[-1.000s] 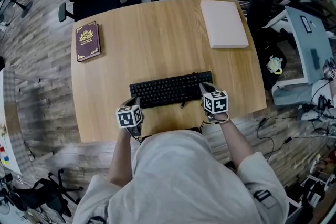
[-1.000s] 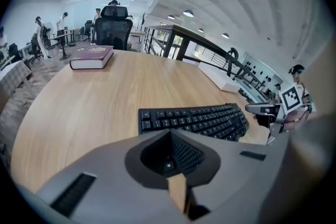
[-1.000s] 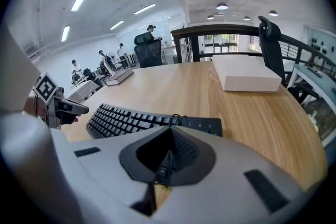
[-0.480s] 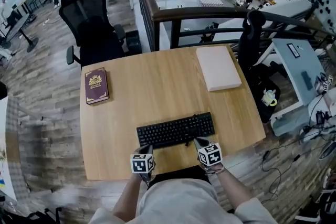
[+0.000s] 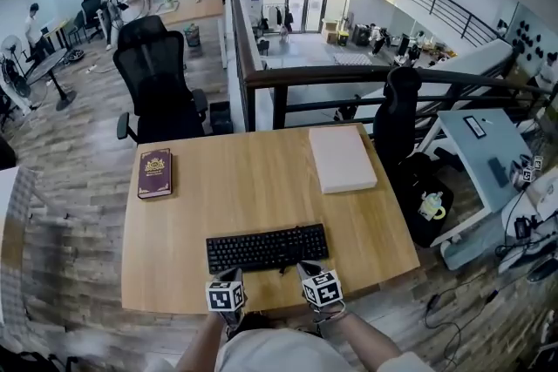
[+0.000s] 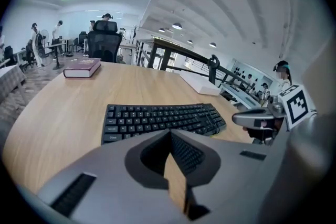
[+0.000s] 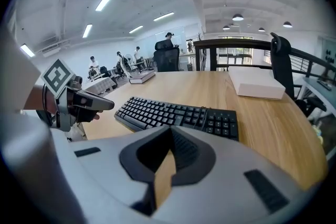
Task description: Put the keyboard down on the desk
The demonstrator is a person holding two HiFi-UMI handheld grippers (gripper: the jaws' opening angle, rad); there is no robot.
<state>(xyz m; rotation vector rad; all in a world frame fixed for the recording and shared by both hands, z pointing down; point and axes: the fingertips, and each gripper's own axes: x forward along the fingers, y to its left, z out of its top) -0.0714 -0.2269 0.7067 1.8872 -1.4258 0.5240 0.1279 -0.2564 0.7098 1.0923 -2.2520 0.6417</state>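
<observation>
The black keyboard (image 5: 267, 247) lies flat on the wooden desk (image 5: 253, 187), near its front edge. My left gripper (image 5: 234, 277) hovers just behind the keyboard's left end, shut and empty. My right gripper (image 5: 306, 268) hovers behind the right end, also shut with nothing between its jaws. Neither touches the keyboard. In the left gripper view the keyboard (image 6: 163, 119) lies ahead of the shut left gripper (image 6: 170, 134), with the right gripper (image 6: 260, 119) off to the side. In the right gripper view the keyboard (image 7: 178, 114) lies beyond the shut right gripper (image 7: 170, 131); the left gripper (image 7: 79, 102) shows at left.
A dark red book (image 5: 155, 173) lies at the desk's far left, a white flat box (image 5: 342, 158) at its far right. One black office chair (image 5: 161, 83) stands behind the desk and another (image 5: 397, 122) beside a railing at right. People stand far back.
Both grippers have drawn back from the keyboard's ends toward the desk's front edge. The keyboard has stayed on the desk. The head view has tilted up and shows more of the room.
</observation>
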